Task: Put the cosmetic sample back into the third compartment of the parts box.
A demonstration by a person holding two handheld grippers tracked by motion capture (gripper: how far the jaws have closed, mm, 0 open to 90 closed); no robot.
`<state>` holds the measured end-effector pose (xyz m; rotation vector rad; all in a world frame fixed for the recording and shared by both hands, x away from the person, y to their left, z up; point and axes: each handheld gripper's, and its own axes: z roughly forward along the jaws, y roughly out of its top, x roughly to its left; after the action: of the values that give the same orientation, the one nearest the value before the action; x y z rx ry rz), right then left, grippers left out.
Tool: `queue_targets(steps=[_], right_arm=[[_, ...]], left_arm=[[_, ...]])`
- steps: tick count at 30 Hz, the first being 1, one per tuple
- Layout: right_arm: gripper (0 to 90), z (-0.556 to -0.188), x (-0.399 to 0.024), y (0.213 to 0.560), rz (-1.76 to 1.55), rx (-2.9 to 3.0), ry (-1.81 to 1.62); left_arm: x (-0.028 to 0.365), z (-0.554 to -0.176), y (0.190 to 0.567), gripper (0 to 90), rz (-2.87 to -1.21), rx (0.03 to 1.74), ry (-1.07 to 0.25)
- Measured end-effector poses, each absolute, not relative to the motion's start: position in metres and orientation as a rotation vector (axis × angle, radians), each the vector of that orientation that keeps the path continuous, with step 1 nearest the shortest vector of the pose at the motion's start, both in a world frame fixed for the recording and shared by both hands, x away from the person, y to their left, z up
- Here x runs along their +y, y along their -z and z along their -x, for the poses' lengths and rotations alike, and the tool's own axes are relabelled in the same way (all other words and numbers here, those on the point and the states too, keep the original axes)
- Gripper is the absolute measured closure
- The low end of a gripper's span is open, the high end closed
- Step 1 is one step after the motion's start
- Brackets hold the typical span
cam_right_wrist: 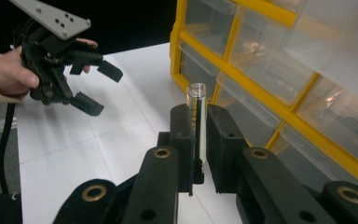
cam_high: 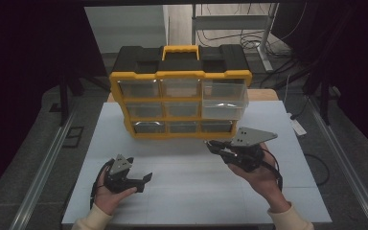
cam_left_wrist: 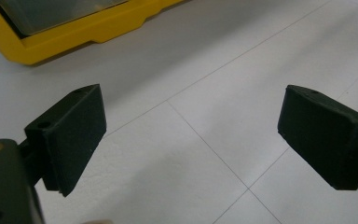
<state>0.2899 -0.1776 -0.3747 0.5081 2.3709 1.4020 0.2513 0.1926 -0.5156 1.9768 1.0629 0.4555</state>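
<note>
My right gripper (cam_right_wrist: 199, 112) is shut on a small clear tube (cam_right_wrist: 196, 91), which stands upright between the pads with its top above them. In the high view the right gripper (cam_high: 213, 145) hovers just in front of the organizer's bottom right drawers. The organizer (cam_high: 179, 74) is yellow and black with clear drawers, and its top right drawer (cam_high: 225, 100) is pulled out. The left gripper (cam_high: 143, 183) rests low over the table at the front left. Its jaws (cam_left_wrist: 191, 107) stand wide apart with only bare table between them.
The white table (cam_high: 191, 191) has thin grid lines, and the organizer's yellow frame (cam_left_wrist: 74, 37) lies close ahead of the left gripper. From the right gripper view, the left gripper (cam_right_wrist: 103, 89) is off to the left. Dark floor, rails and cables surround the table.
</note>
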Motion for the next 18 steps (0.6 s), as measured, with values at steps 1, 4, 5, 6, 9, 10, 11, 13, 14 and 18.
queue_targets(steps=[1, 4, 5, 6, 9, 10, 11, 13, 14, 18], right_arm=[[81.4, -0.29, -0.178, 0.374, -0.512, 2.366, -1.406], [81.4, -0.29, -0.179, 0.371, -0.516, 2.357, -1.406], [81.4, -0.29, -0.179, 0.371, -0.516, 2.357, -1.406], [81.4, -0.29, -0.18, 0.371, -0.518, 2.354, -1.412], [81.4, -0.29, -0.181, 0.369, -0.524, 2.346, -1.414], [81.4, -0.29, -0.181, 0.369, -0.524, 2.341, -1.42], [81.4, -0.29, -0.182, 0.368, -0.527, 2.339, -1.42], [81.4, -0.29, -0.182, 0.367, -0.526, 2.333, -1.427], [81.4, -0.29, -0.183, 0.366, -0.529, 2.325, -1.429], [81.4, -0.289, -0.185, 0.362, -0.534, 2.306, -1.444]], left_arm=[[0.193, -0.251, 0.516, 8.5, -1.977, 1.063, -0.456], [0.193, -0.251, 0.516, 8.5, -1.977, 1.064, -0.457], [0.193, -0.251, 0.516, 8.5, -1.976, 1.064, -0.456], [0.193, -0.251, 0.516, 8.5, -1.977, 1.063, -0.456], [0.193, -0.251, 0.516, 8.6, -1.978, 1.063, -0.455], [0.193, -0.251, 0.516, 8.6, -1.977, 1.064, -0.456], [0.193, -0.251, 0.516, 8.6, -1.977, 1.064, -0.456], [0.193, -0.252, 0.516, 8.6, -1.977, 1.064, -0.456], [0.193, -0.252, 0.516, 8.6, -1.977, 1.064, -0.456], [0.193, -0.251, 0.516, 8.6, -1.979, 1.064, -0.459]])
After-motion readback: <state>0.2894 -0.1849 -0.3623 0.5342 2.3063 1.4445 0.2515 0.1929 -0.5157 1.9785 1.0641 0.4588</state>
